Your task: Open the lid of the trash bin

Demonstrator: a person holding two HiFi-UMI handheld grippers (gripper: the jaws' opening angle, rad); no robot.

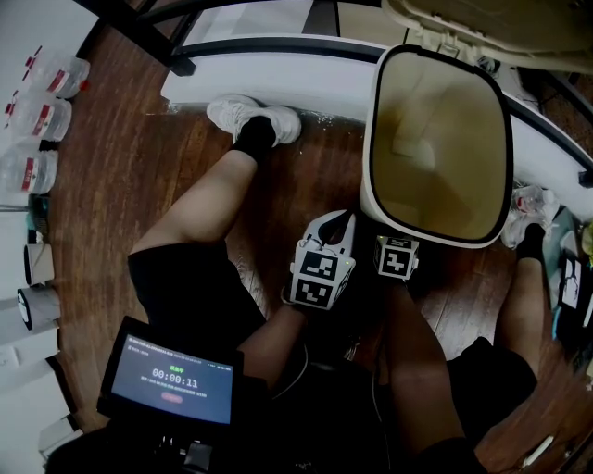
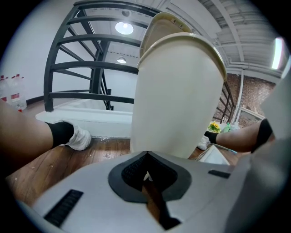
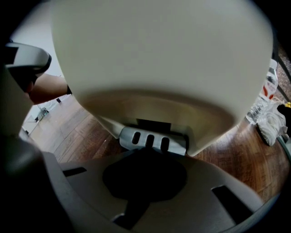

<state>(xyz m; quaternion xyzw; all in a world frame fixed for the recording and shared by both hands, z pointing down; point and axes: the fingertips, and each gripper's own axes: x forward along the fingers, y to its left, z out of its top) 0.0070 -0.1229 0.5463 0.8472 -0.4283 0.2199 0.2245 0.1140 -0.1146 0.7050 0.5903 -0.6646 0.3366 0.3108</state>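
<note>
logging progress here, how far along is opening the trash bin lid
Done: the lid stands raised and the head view looks into the open trash bin. In hand: the right tongs, closed, press on the grey foot pedal at the bin's base. The left tongs are closed and empty, near the bin. Left: apparently nothing but letting go.
</note>
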